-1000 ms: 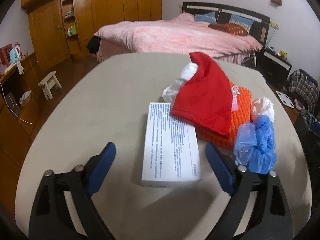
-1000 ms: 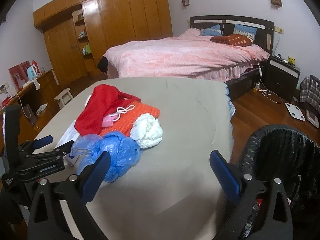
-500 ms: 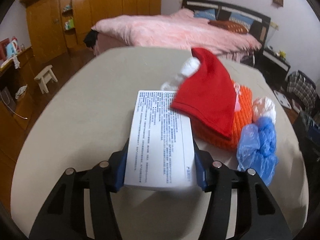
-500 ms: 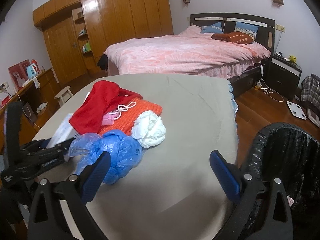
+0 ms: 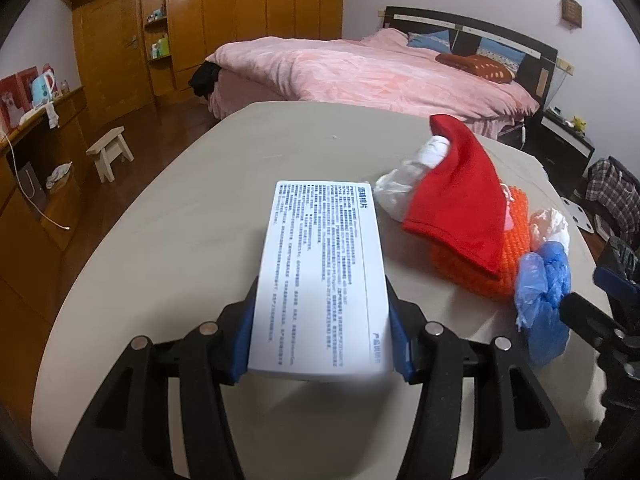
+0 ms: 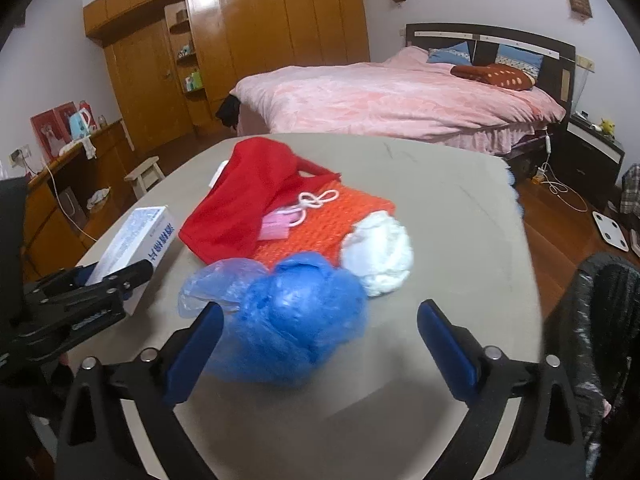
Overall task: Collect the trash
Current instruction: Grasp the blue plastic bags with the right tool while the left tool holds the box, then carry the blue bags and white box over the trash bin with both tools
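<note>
My left gripper (image 5: 322, 320) is shut on a white printed box (image 5: 320, 272), gripping its near end and holding it tilted above the grey table (image 5: 192, 216). The box also shows in the right wrist view (image 6: 136, 240). My right gripper (image 6: 320, 340) is open, its fingers either side of a crumpled blue plastic bag (image 6: 292, 316), which shows in the left wrist view too (image 5: 544, 284). A white crumpled wad (image 6: 380, 256) lies just beyond the bag. A bin lined with a black bag (image 6: 600, 340) stands at the table's right edge.
A red cloth (image 6: 248, 200) lies over an orange knitted piece (image 6: 320, 224) with a pink item and white cord on it. Another white wad (image 5: 404, 184) lies under the red cloth's far end. A pink bed (image 6: 380, 96), wardrobes and a stool (image 5: 108, 152) lie beyond the table.
My left gripper closed on the white box and lifted its near end off the table. My right gripper moved left and forward, so the blue bag now sits between its open fingers.
</note>
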A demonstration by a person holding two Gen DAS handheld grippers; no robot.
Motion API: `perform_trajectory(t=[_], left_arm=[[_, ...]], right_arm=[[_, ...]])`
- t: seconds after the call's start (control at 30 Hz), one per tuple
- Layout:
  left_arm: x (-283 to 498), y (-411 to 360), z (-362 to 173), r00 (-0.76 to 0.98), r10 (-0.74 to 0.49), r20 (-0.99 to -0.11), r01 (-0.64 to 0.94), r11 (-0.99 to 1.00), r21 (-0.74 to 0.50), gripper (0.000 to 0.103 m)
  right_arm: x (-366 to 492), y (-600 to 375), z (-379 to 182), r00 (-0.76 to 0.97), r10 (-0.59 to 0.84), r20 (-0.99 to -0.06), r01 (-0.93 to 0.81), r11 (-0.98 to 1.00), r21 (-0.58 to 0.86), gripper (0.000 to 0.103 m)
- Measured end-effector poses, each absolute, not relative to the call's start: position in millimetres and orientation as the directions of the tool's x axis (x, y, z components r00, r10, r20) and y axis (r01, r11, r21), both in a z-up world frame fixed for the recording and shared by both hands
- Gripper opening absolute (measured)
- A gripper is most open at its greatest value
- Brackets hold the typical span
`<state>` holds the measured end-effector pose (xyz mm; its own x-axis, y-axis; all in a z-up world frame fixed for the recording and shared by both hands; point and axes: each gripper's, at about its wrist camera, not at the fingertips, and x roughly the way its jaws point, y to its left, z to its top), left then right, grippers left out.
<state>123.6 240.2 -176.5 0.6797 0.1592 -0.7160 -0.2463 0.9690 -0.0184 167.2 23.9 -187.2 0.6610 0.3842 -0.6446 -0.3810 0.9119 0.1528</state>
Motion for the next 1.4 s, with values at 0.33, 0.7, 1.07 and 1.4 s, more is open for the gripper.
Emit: perform_trajectory(t=[0.33,0.7,1.07,1.4], left_arm=[[121.5,249.6,-178.0,0.678,0.159,-0.718,-0.259,0.965,-0.03,0.053],[110.3,238.9,-169.7,0.69,0.157,-0.707,-0.247,0.969,-0.027,0.053],[94.8,199.7,-153.4,0.719,0.117,-0.685,-0.19,0.981,-0.033,0.053],[96.3,159.6,-120.4,0.77,0.069,-0.634,-0.131,0.99,-0.051,0.053]], right_arm=[[176.9,47.8,-200.9,0.584,0.402,-0.705,-0.424,0.892,0.158,0.056],[159.8,28.7,-189.0,0.583,0.438,-0.685,-0.437,0.879,0.19,0.047],[143.8,-9.3,-170.7,0.621,0.428,-0.656,-0.398,0.894,0.206,0.047],[137.7,-41.3,-138.9,0.689,0.401,-0.604,-0.36,0.912,0.195,0.047]])
